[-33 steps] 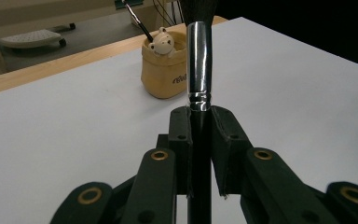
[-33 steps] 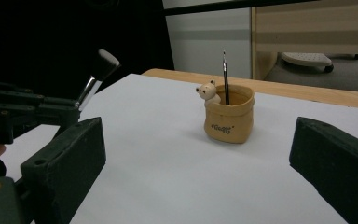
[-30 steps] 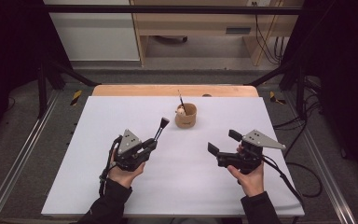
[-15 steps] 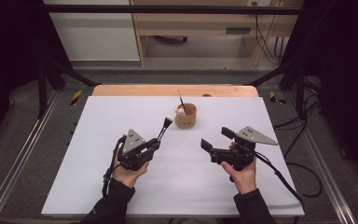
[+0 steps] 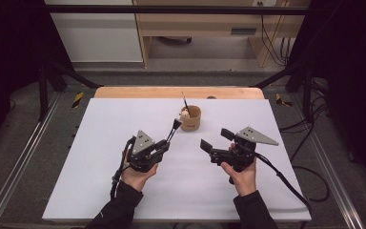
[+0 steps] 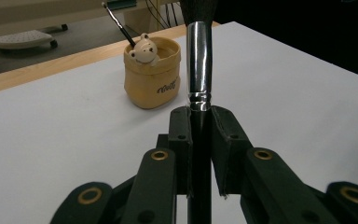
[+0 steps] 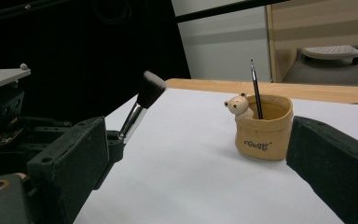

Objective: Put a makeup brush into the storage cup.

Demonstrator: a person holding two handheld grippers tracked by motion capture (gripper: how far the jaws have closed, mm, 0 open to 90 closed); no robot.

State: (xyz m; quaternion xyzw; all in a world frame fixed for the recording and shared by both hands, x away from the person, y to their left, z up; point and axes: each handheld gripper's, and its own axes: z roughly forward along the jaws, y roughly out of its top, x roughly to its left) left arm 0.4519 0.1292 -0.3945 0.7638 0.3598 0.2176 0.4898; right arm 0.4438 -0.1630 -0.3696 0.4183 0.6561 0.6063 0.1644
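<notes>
Dim room, wooden cabinet and cables at the back, white table (image 5: 100, 191) with a wood strip along the far edge. High view: left gripper (image 5: 167, 141) clamped on a makeup brush (image 5: 174, 128), bristle end angled up and forward toward the tan pot (image 5: 191, 118) just beyond it; a thin brush (image 5: 185, 101) already stands in the pot, so my read is the big one is meant to go in too. Right gripper (image 5: 215, 138) sits level right of the pot, jaws spread, nothing between them, probably waiting or ready to steady the pot. Left gripper view: jaws pinch the black handle just below the silver ferrule (image 6: 199, 60), brush upright between them; gripping low leaves the handle end free, though the bristles lead here. Pot (image 6: 153, 79) with bear figure (image 6: 143, 48) sits ahead and left, apart from the brush. Right gripper view: own jaws wide apart framing the pot (image 7: 261, 127), holding nothing; the brush head (image 7: 149, 89) hangs in the air left of the pot, not yet over the opening.
</notes>
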